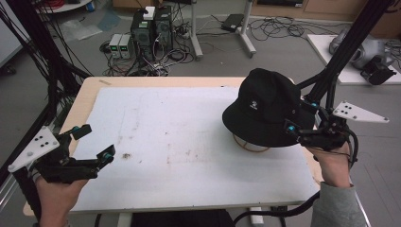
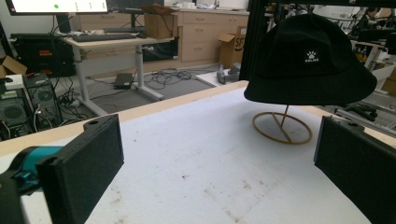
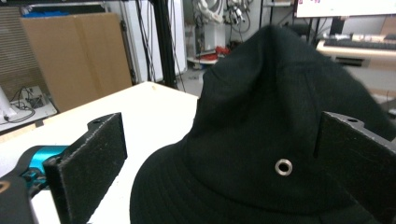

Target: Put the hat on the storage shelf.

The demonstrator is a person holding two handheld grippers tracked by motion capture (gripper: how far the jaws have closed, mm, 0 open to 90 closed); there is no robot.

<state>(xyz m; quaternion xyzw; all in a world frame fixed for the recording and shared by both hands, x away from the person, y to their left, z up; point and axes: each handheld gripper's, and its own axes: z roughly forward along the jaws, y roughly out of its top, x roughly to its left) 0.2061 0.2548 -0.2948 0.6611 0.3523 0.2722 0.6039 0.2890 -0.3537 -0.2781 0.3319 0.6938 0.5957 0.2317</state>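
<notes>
- The left gripper (image 1: 94, 144) hovers over the near left corner of the white mat (image 1: 189, 142), jaws spread wide with nothing between them; it appears to have no part in the work yet.
- The middle of the mat lies bare apart from a few smudges.
- The black bucket hat (image 1: 267, 106) sits on a thin wire stand (image 2: 282, 127) at the right side of the table, its brim level; the stand's ring base rests flat on the mat.
- The right gripper (image 1: 300, 116) is at the hat's right brim, jaws released and parted around the fabric, not yet pinching it.
- Judging from this, the approach looks done, while closing on the brim and lifting the hat off the stand remain.
</notes>
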